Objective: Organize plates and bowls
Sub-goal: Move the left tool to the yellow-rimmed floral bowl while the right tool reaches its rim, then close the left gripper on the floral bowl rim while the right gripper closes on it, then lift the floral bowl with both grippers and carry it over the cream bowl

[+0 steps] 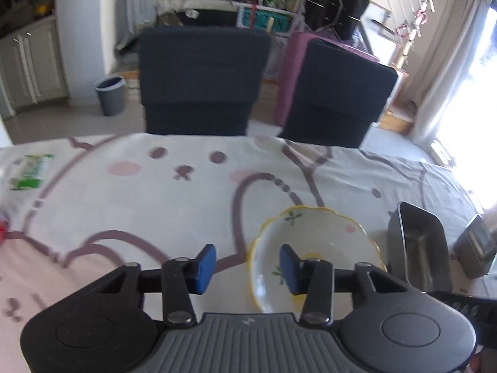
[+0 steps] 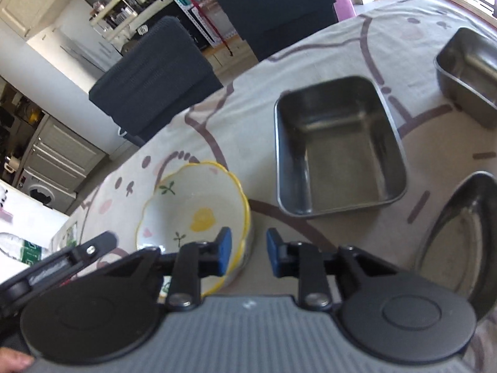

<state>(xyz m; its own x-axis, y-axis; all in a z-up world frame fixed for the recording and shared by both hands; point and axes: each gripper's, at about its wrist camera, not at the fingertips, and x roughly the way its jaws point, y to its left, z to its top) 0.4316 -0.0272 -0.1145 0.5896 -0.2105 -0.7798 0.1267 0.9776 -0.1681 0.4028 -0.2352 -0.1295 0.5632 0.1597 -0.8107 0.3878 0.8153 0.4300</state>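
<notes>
A white ceramic bowl [image 1: 313,245] with a wavy yellow rim sits on the cartoon tablecloth; it also shows in the right wrist view [image 2: 192,208]. My left gripper [image 1: 247,267] is open and empty, its right pad over the bowl's left rim. My right gripper [image 2: 247,253] is open and empty, straddling the bowl's right rim. A rectangular steel tray [image 2: 338,152] lies right of the bowl and shows edge-on in the left wrist view [image 1: 419,245]. A second steel tray [image 2: 469,71] lies farther right. A round steel dish [image 2: 459,236] lies at the right edge.
Two dark chairs [image 1: 202,80] [image 1: 338,93] stand at the table's far side. A green and white packet [image 1: 31,171] lies at the table's left end. A grey bin [image 1: 110,94] stands on the floor. The other gripper's black body [image 2: 59,264] shows left of the bowl.
</notes>
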